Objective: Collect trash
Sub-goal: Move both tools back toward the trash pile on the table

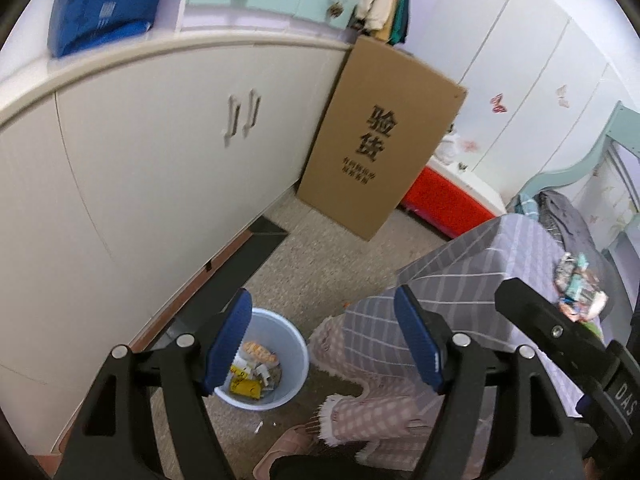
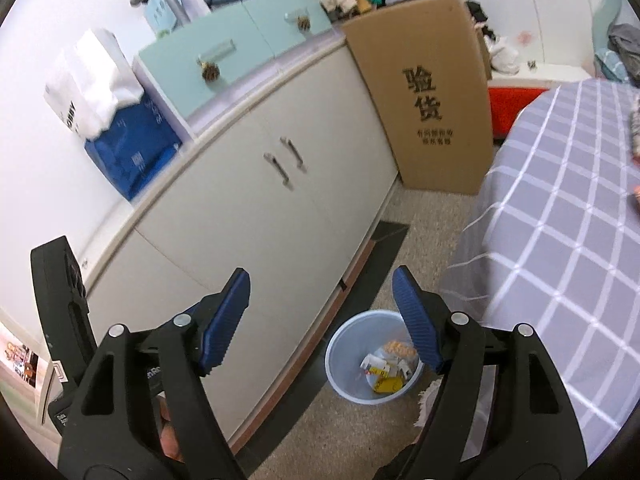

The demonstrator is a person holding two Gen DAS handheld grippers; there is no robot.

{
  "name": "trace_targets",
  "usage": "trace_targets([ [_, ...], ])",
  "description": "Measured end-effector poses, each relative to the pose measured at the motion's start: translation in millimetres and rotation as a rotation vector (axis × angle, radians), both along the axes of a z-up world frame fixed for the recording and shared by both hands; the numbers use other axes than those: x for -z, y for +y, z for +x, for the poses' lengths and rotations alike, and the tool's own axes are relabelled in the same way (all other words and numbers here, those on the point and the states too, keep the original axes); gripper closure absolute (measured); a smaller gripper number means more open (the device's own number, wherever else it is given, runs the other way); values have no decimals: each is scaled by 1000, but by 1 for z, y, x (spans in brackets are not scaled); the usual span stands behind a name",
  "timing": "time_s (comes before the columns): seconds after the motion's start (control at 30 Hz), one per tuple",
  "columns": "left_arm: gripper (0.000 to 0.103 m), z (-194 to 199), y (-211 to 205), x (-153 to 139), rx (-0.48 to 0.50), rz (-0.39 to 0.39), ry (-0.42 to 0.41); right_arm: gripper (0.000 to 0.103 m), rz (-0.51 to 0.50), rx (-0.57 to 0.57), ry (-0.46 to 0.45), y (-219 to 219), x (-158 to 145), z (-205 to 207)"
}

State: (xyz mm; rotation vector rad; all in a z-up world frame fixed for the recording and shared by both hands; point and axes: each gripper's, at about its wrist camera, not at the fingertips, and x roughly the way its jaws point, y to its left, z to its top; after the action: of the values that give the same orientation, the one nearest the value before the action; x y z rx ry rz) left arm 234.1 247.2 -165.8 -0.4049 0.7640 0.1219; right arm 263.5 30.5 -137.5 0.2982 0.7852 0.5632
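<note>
A pale blue trash bin (image 1: 294,344) stands on the floor beside the white cabinet, holding wrappers, a yellow pack and an orange snack bag (image 1: 260,353). It also shows in the right wrist view (image 2: 344,344). My left gripper (image 1: 324,344) is open and empty, held above the bin. My right gripper (image 2: 322,316) is open and empty, above and left of the bin. A pile of wrappers (image 1: 578,288) lies on the grey checked bed cover (image 1: 460,280), to the right of my left gripper. The right gripper's body (image 1: 560,344) shows in the left wrist view.
A long white cabinet (image 1: 160,168) runs along the left. A tall cardboard box (image 1: 380,140) leans at its far end, with a red box (image 1: 444,196) behind. A pink checked blanket (image 1: 360,392) hangs off the bed by the bin. White wardrobe doors (image 1: 520,60) stand at the back.
</note>
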Motion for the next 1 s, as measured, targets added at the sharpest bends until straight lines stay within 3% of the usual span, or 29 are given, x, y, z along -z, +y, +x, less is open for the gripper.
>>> trace_targets([
  [0.2,30,-7,-46,-28,68,36,-42,29,-1,74,-65,-50,-24,-14],
  [0.43,30,4,-136,-38,241,61,-45,29,-50,212,-110,-139,-35,-27],
  [0.77,30,39,-269,-19,508,53,27,29,-230,480,-145,-270,-26,-38],
  [0.93,35,54,-313,-11,572,54,38,29,-209,519,-103,-308,-13,-36],
  [1.0,42,60,-326,-7,581,69,53,29,-198,524,-89,-318,-8,-35],
])
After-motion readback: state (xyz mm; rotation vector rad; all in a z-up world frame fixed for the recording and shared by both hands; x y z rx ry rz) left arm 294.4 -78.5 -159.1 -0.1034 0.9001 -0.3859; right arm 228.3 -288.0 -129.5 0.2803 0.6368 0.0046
